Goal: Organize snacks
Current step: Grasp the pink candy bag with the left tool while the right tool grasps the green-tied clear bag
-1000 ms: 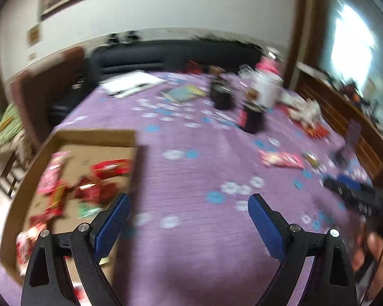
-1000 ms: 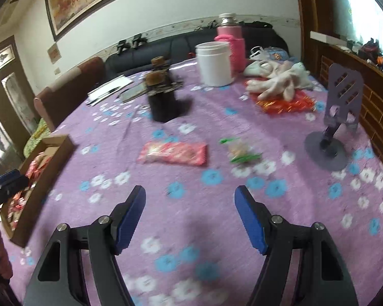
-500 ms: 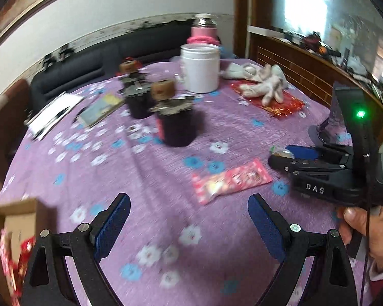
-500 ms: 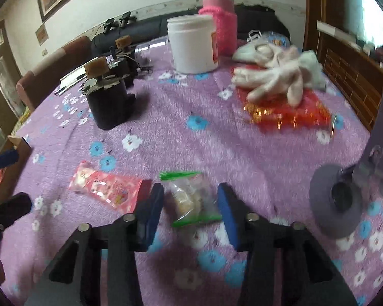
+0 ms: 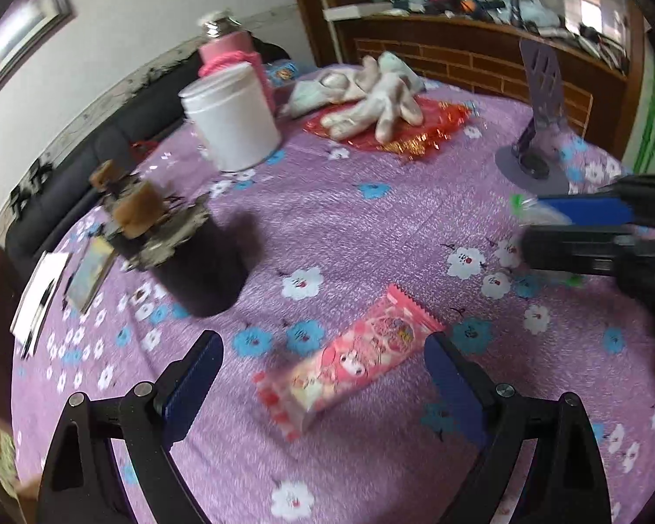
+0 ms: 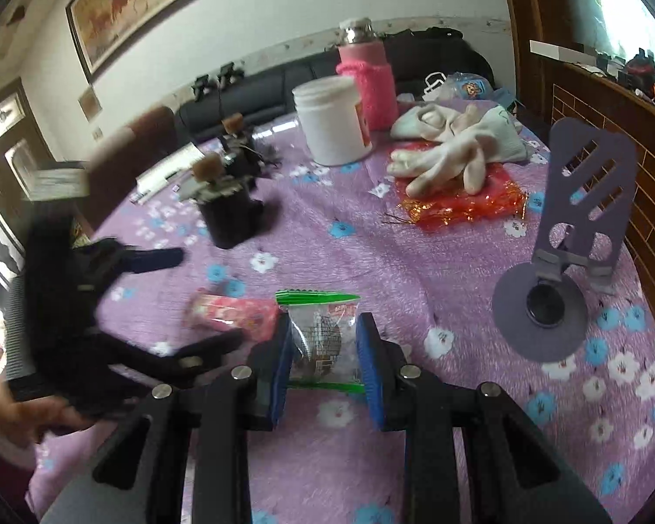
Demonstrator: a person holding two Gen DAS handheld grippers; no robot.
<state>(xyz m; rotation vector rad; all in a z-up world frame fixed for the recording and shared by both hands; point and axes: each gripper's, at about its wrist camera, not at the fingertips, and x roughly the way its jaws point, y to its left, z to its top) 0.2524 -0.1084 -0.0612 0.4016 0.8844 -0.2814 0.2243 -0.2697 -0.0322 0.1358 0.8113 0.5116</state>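
A pink snack pack point(image 5: 362, 358) lies flat on the purple flowered tablecloth point(image 5: 371, 227). My left gripper point(image 5: 322, 343) stands open just above it, one finger on each side, not touching. A clear snack bag with green edges point(image 6: 323, 336) sits between the blue pads point(image 6: 369, 367) of my right gripper point(image 6: 323, 345), whose jaws are closing and pinch its sides. The left wrist view shows that right gripper point(image 5: 546, 225) at the right edge with the bag point(image 5: 532, 212) at its tips. In the right wrist view, the left gripper point(image 6: 209, 297) straddles the pink pack point(image 6: 236, 314).
A black pot with cork pieces point(image 5: 187, 257) stands close behind the pink pack. Farther back are a white jar point(image 6: 332, 122), a pink-sleeved flask point(image 6: 367, 74), white gloves on red foil point(image 6: 454, 161) and papers point(image 5: 39, 301). A purple phone stand point(image 6: 563, 244) rises at the right.
My left gripper swung right, away from the cardboard box, and came down over the pink pack. My right gripper moved forward around the clear bag and its jaws narrowed onto it.
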